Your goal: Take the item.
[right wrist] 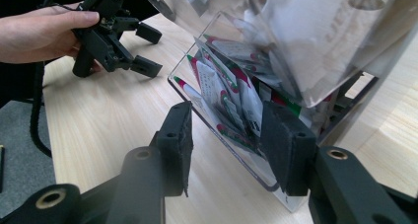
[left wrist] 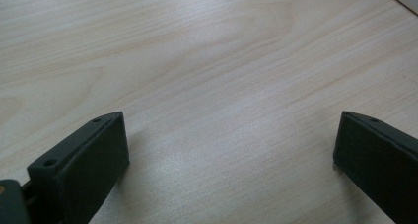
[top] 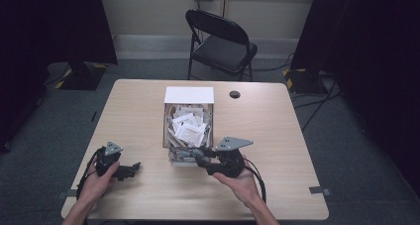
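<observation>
- High view: clear box of sachets mid-desk, white back panel upright. Right gripper at its near lower edge; left gripper rests well apart, jaws spread.
- Left gripper view: jaws wide apart over bare desk, nothing between.
- Right gripper view: jaws part-spread, pinching nothing, either side of the box's open lower slot. Sachets there look light, thin, slippery, crushable; best taken singly by a protruding flat edge.
</observation>
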